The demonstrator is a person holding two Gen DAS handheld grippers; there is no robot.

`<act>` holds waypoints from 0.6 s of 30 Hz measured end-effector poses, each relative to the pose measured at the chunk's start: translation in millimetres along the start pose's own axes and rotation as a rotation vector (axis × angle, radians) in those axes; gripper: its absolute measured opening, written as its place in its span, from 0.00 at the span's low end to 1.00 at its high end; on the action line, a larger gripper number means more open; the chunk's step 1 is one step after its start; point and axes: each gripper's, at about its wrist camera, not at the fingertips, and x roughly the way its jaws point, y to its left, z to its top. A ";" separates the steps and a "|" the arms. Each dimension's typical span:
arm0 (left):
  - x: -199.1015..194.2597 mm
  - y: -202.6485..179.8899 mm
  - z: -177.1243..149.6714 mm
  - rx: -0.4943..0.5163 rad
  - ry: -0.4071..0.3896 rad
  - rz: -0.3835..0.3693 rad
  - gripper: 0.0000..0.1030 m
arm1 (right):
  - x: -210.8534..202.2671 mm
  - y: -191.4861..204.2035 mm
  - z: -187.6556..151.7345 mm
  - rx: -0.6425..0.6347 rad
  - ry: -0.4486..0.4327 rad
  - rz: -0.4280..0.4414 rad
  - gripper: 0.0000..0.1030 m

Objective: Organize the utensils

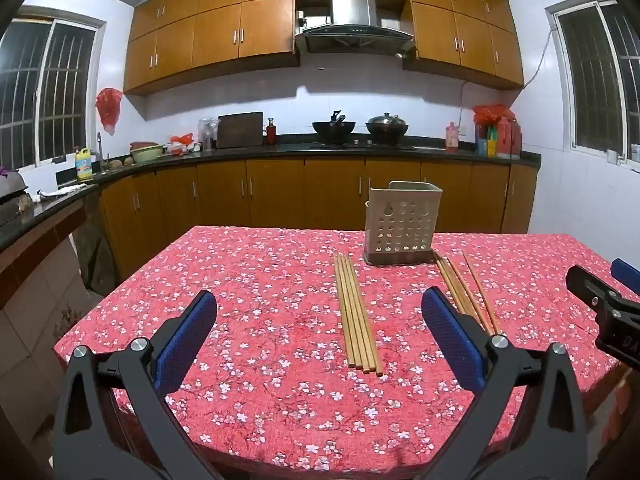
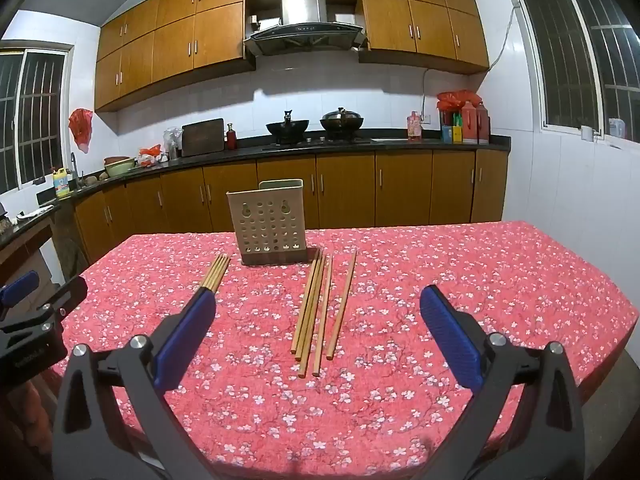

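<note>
Left wrist view, progress: Nothing sorted yet, by the look of it. A neat bundle of chopsticks [image 1: 357, 312] lies flat on the floral tabletop [image 1: 256, 280], tips pointing toward the perforated utensil holder [image 1: 402, 222], which stands upright near the far edge. No chopstick tops show above its rim; its inside is not visible.

Left wrist view, second group: A looser group of chopsticks [image 1: 468, 292] lies right of the holder's base, partly hidden behind one blue pad.

Left wrist view, left tongs: The left tongs [image 1: 320, 312] hang above the near tabletop with jaws spread wide and nothing between the pads, tilted gently downward, the neat bundle lying between and beyond the fingers.

Left wrist view, neighbour: The right tongs [image 1: 600, 280] show at the right edge, apart from the chopsticks.

Right wrist view, progress: Same picture: the looser group [image 2: 320, 304], five sticks fanned slightly apart, rests on the cloth just in front of the holder [image 2: 268, 224]. The neat bundle [image 2: 216, 272] lies to the left, its near end hidden behind the left pad.

Right wrist view, right tongs: The right tongs [image 2: 318, 308] hover wide open and empty, angled gently down, lined up with the looser group but clear of it.

Right wrist view, remaining: Both groups, judged from this, are yet to be picked up and stood in the holder; the whole job lies ahead.
</note>
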 end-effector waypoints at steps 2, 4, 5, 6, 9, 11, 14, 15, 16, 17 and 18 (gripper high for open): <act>-0.1 -0.1 -0.1 0.001 -0.003 0.001 0.98 | 0.1 0.0 0.0 0.001 0.004 0.001 0.96; -0.2 -0.1 -0.1 0.002 -0.003 0.001 0.98 | -0.1 0.2 -0.2 0.000 0.002 0.000 0.96; -0.1 -0.1 -0.1 0.002 -0.002 0.001 0.98 | -0.1 0.2 -0.2 0.000 0.002 0.000 0.96; -0.1 -0.1 -0.1 0.002 -0.001 0.001 0.98 | -0.4 0.4 -0.2 -0.001 0.001 -0.001 0.96; -0.1 -0.1 -0.1 0.002 -0.002 0.001 0.98 | -0.7 0.7 -0.4 -0.001 0.000 -0.001 0.96; -0.1 -0.2 -0.1 0.003 -0.002 0.002 0.98 | -0.5 0.6 -0.4 -0.001 0.001 0.000 0.96; -0.1 -0.2 -0.1 0.003 -0.002 0.001 0.98 | -0.3 0.7 -0.5 -0.001 0.001 0.000 0.96; -0.2 -0.2 -0.1 0.003 -0.002 0.001 0.98 | -0.3 0.7 -0.5 0.000 0.000 0.000 0.96; -0.1 -0.2 -0.1 0.003 -0.001 0.001 0.98 | -0.3 0.7 -0.5 0.000 0.001 0.000 0.96; -0.1 -0.2 0.0 0.003 -0.002 0.001 0.98 | -0.3 0.8 -0.6 0.000 0.001 0.000 0.96; -0.1 -0.2 -0.1 0.003 -0.001 0.002 0.98 | -0.2 0.8 -0.6 0.000 0.000 0.000 0.96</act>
